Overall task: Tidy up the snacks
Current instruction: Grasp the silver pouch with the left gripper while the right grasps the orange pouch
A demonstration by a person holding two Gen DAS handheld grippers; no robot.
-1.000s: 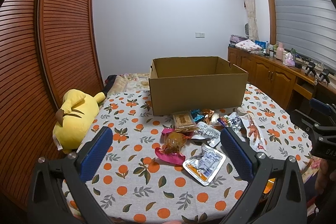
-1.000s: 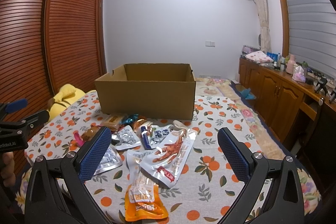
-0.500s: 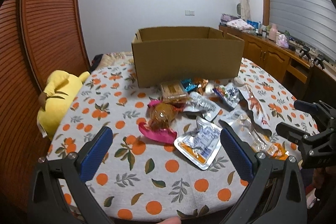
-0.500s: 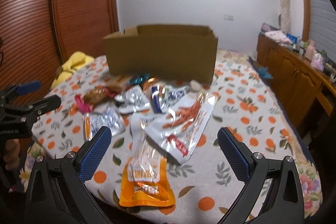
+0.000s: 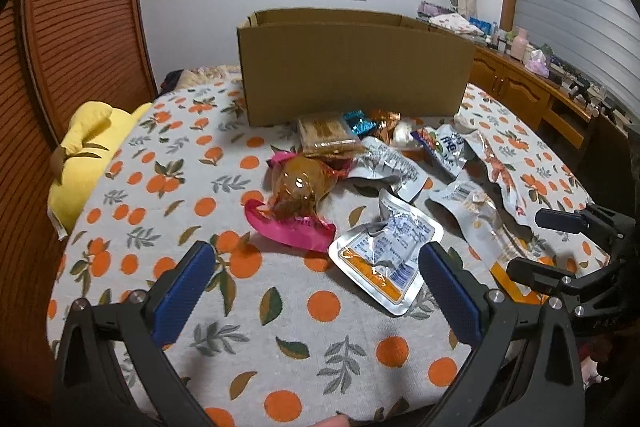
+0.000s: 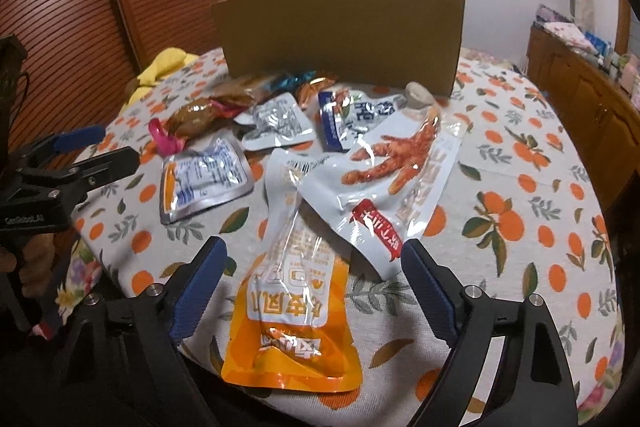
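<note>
Both grippers are hanging spread and empty: right gripper (image 6: 312, 283) straddling the orange pouch (image 6: 294, 311), left gripper (image 5: 316, 291) facing the pink-wrapped snack (image 5: 294, 201). Only the right view is showing the chicken-foot packet (image 6: 394, 171) fully. Beyond the snacks the cardboard box (image 5: 354, 67) is blocking the tablecloth (image 5: 168, 163).
</note>
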